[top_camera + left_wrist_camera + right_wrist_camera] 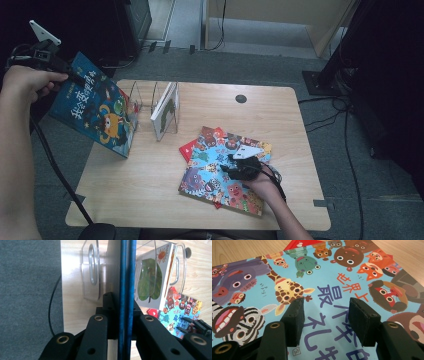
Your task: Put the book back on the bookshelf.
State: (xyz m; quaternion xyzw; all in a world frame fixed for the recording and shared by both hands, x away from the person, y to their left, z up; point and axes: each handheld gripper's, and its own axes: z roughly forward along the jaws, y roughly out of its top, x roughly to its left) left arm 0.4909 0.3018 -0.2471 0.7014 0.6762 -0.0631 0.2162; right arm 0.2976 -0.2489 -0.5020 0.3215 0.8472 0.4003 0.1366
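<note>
Shelving the blue monster picture book: keep it upright and steer its lower edge into an empty slot of the clear acrylic book rack (150, 102).

The left gripper (75, 77) is clamped on the dark-blue picture book (97, 110), held above the table's left edge; the right gripper (231, 163), jaws apart, rests on the light-blue animal-cover book (212, 175) lying flat, gripping nothing.

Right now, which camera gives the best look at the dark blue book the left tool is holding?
The high view: the dark blue book shows its whole cover, gripped by the left tool. The left gripper view shows only its edge between the jaws.
</note>
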